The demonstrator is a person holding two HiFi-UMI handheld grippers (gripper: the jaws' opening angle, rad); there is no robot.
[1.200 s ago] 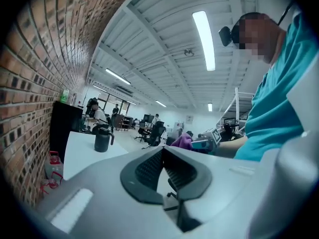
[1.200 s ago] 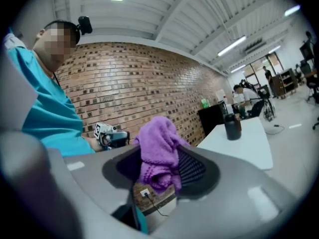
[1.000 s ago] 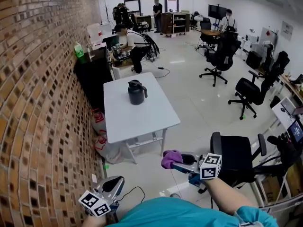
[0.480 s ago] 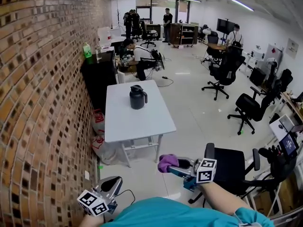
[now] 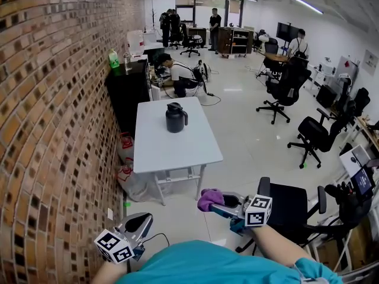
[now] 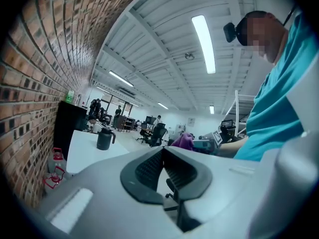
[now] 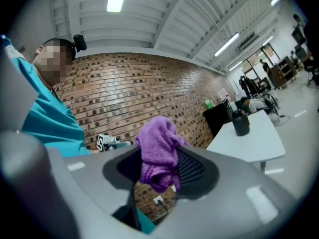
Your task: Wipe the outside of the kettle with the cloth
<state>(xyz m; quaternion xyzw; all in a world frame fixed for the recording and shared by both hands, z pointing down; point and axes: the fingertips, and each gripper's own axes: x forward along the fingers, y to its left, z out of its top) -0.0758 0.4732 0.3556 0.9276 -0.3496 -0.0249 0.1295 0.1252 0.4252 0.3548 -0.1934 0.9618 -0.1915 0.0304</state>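
Ahead of both grippers and well apart from them, one dark kettle (image 5: 175, 117) stands upright on the white table (image 5: 177, 152), handle to its right. Right gripper (image 5: 218, 203), seemingly the nearer, has its jaws clamped on the one purple cloth (image 5: 208, 198). Left gripper (image 5: 141, 220), jaws together on nothing, hangs low beside the brick wall (image 5: 59, 129).

The kettle (image 5: 175, 117) on the desk (image 5: 155, 152) stands too far off for its lid or finish to be read. The cloth (image 7: 157, 151) vanishes at its lower end between the jaws of the right hand-held gripper (image 7: 164, 171). The lower frame edge crops the arm (image 5: 103, 274) behind the left hand-held gripper (image 5: 139, 222).
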